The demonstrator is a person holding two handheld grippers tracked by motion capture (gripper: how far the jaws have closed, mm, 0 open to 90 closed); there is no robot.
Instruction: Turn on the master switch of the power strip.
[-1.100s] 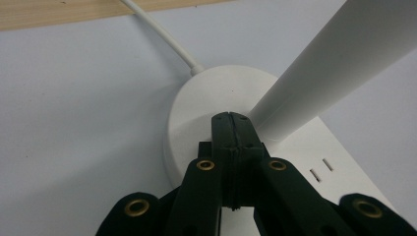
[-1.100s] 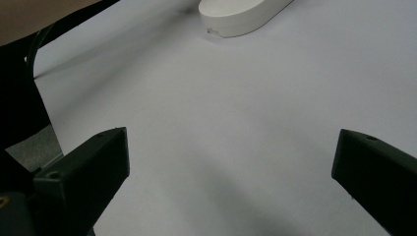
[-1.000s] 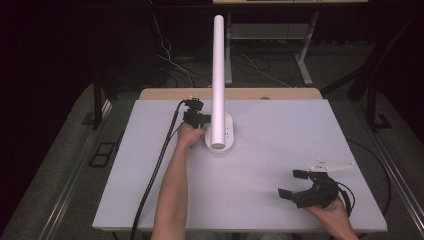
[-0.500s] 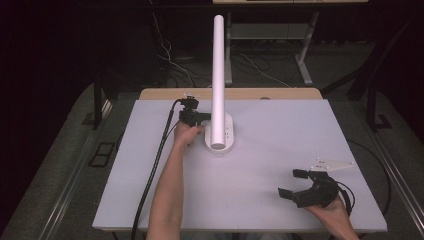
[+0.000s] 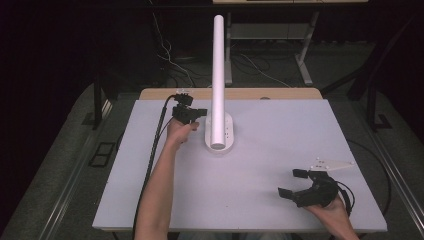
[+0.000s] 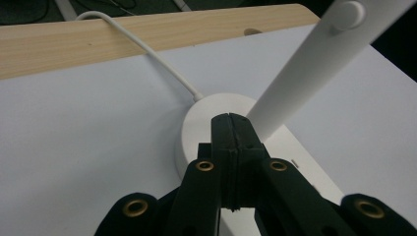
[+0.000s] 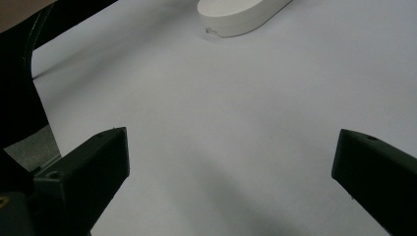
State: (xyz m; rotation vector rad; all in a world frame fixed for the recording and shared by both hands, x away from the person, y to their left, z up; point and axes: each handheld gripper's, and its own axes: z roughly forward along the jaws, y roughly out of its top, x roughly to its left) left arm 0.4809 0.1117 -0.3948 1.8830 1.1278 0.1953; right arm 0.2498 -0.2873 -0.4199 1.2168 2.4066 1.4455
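Left gripper closed beside the white lamp, right gripper released near the front right corner.

I see my left gripper (image 5: 200,112) with its jaws pressed flat together and nothing between them, poised just above the left side of the lamp base (image 5: 226,134), which stands toward the far edge of the tabletop (image 5: 280,150), a little left of its middle. The lamp's tall white tube (image 5: 218,75) rises tilted from that base, and in the left gripper view its white cord (image 6: 147,51) runs off toward the wooden strip (image 6: 98,39) along the far edge. My right gripper (image 5: 292,182) rests by the front right corner, jaws spread wide over bare tabletop, grasping nothing, well apart from the lamp.
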